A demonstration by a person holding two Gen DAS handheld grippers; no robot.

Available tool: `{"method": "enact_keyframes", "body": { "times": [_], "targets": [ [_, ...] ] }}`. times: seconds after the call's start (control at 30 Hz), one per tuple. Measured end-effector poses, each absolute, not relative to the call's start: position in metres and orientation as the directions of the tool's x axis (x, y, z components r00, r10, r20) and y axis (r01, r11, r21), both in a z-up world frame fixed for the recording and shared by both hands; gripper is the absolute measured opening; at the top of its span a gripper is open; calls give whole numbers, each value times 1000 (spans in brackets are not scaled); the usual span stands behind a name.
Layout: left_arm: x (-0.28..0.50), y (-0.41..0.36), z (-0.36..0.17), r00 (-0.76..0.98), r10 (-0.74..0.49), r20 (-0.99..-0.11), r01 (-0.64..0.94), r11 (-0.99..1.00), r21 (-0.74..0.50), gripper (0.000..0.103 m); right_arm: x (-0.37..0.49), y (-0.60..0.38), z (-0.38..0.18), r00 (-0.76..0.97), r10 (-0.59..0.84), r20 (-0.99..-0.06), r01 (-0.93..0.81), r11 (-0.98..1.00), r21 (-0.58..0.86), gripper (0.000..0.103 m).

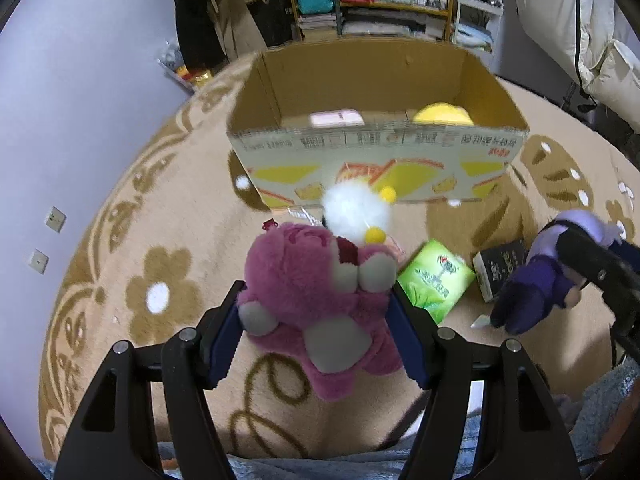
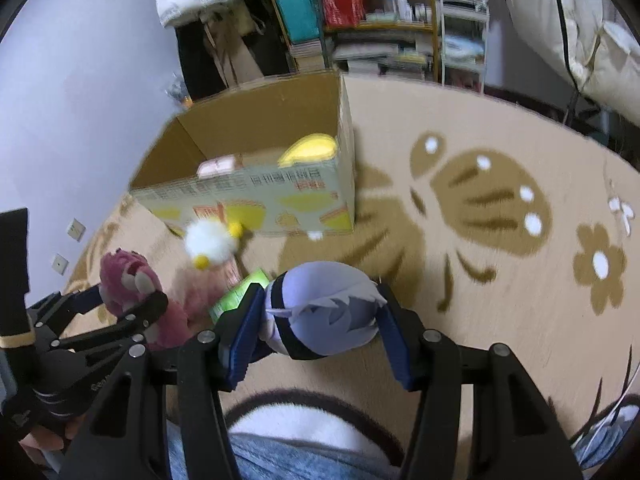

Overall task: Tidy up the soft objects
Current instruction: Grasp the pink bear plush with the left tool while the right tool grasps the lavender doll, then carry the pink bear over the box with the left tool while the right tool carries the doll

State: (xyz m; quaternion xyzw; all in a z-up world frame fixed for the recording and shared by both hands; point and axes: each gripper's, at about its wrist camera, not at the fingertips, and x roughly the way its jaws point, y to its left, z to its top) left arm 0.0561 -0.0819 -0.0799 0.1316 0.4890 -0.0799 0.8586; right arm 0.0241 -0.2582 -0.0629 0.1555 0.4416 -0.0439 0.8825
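My left gripper [image 1: 316, 300] is shut on a pink plush bear [image 1: 316, 300] and holds it above the rug; the bear also shows in the right wrist view [image 2: 128, 284]. My right gripper [image 2: 320, 312] is shut on a purple plush doll [image 2: 320, 312], which also shows at the right of the left wrist view [image 1: 540, 276]. An open cardboard box [image 1: 376, 160] stands ahead on the rug, with a yellow plush [image 1: 442, 114] and a pink item [image 1: 338, 118] inside. A white fluffy toy with yellow balls [image 1: 356, 210] lies in front of the box.
A green packet [image 1: 434, 280] and a dark book [image 1: 500, 268] lie on the tan flowered rug [image 1: 160, 240] between the two grippers. A shelf with books and bags [image 2: 360, 20] stands behind the box. A wall is at the left, bedding at the right.
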Motion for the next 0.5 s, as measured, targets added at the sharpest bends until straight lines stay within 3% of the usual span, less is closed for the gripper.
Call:
{"method": "enact_keyframes", "body": {
  "times": [0.5],
  "targets": [
    [58, -64, -32, 670, -24, -742, 186, 973, 136, 67, 19, -251, -16, 825, -29, -565, 165, 967, 192, 59]
  ]
}}
